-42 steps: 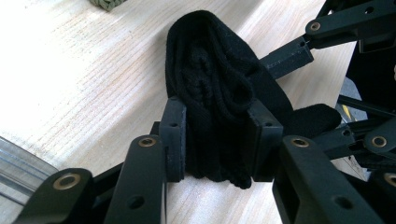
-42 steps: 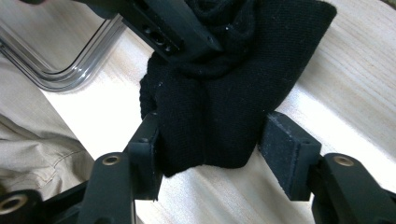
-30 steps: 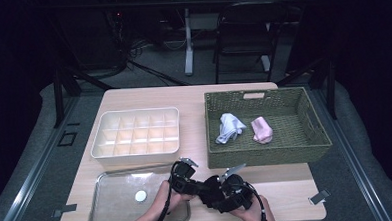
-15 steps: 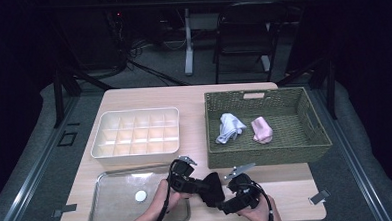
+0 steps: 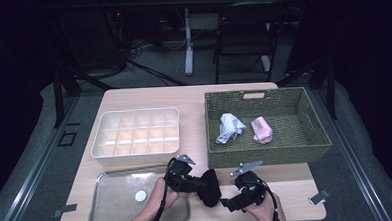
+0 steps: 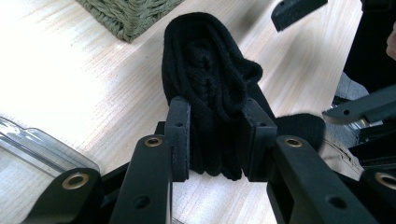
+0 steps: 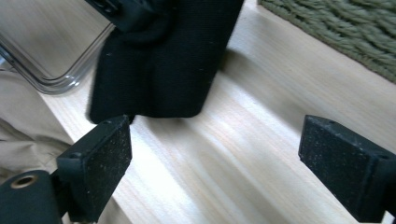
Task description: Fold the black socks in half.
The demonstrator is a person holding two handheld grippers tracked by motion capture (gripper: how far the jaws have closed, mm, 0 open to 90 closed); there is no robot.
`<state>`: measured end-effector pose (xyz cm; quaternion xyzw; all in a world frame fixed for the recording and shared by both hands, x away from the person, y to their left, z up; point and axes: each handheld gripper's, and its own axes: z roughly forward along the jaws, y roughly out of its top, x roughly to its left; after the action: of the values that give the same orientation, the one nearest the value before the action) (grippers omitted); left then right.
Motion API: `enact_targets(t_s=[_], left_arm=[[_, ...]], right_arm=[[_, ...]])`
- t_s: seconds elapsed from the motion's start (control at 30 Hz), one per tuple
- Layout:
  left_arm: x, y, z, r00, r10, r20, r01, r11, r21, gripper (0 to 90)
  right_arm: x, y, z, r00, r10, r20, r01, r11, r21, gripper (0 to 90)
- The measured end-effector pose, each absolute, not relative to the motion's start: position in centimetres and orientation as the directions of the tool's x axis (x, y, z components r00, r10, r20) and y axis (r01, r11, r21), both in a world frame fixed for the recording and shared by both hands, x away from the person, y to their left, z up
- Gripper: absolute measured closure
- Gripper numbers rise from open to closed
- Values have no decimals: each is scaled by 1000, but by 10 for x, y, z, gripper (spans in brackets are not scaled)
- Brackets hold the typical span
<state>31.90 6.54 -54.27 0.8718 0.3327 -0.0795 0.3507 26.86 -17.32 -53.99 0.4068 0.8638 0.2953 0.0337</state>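
Black sock [image 6: 205,84] rolled into bundle, clamped in left hand-held gripper [image 5: 186,177] just in front of wicker basket [image 5: 281,149], above bench [image 5: 148,96]. Right hand-held gripper [image 7: 215,158] jaws just opened wide, nothing between them, sock just beyond. Rolling looks done; left: drop bundle into compartment tray [image 5: 101,144], likely. White sock [image 5: 230,127] and pink sock [image 5: 261,129] wait in basket.

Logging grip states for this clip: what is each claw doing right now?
Left claw: shut on the rolled black sock.
Right claw: open, nothing between its pads; its jaws have just been opening beside the sock.
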Motion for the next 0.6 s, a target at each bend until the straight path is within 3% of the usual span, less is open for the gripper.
enact_targets(t_s=[0.6], left_arm=[[311,84,-523,785,530,-321,603,-537,589,692]], right_arm=[[276,-187,-542,-634,752,181,704,466,535,77]])
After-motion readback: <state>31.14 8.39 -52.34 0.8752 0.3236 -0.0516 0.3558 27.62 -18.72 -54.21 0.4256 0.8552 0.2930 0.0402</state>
